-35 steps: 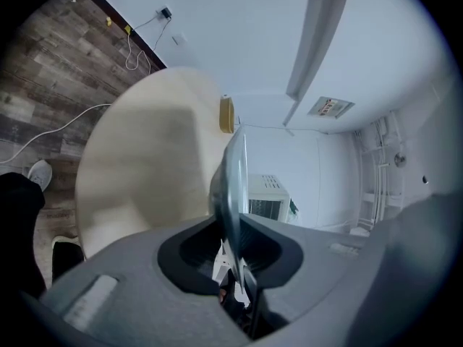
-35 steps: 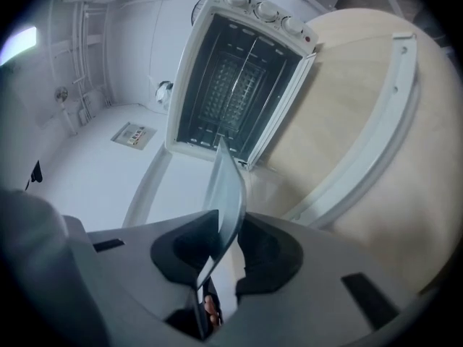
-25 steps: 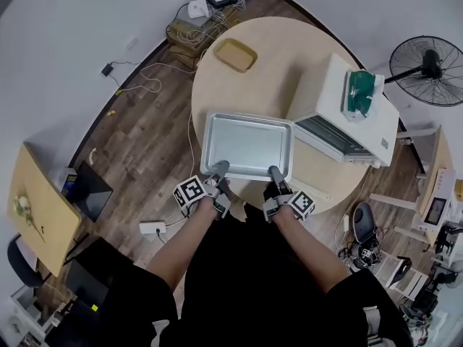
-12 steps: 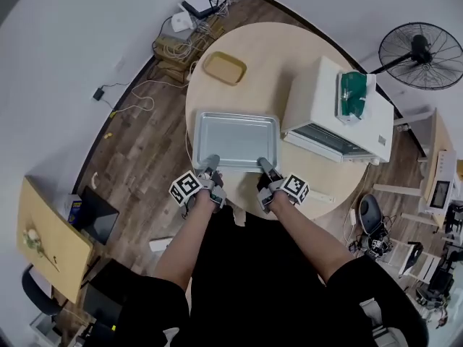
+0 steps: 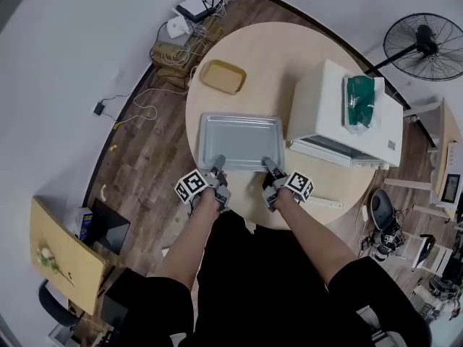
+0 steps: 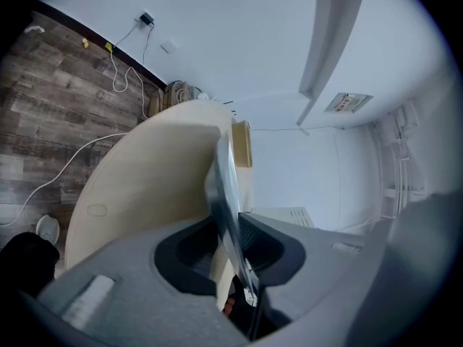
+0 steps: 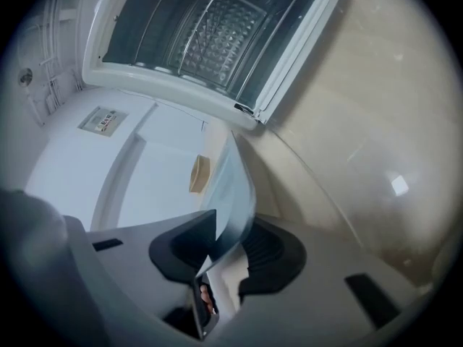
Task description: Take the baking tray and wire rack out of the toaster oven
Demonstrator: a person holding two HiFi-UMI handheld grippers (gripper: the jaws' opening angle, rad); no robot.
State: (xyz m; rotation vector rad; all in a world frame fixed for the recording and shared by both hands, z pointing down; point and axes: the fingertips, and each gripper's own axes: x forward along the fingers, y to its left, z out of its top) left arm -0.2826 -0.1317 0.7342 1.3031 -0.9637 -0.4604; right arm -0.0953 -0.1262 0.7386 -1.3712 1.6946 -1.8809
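Left gripper (image 5: 218, 165) and right gripper (image 5: 268, 165): jaws just eased apart, near rim of tray (image 5: 239, 139) between each pair, pads not pressing it. Tray lies flat on table (image 5: 289, 56) beside oven (image 5: 325, 103), door down; rack (image 7: 217, 38) inside. Wall sign (image 6: 348, 102) blurred, unreadable; green pack (image 5: 359, 101) on oven, print too small; cubes (image 5: 189, 188) carry square markers

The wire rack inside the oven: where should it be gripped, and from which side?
Grip the silver wire rack by its front bar, coming in through the white toaster oven's open front: it lies flat inside, with only that edge exposed.
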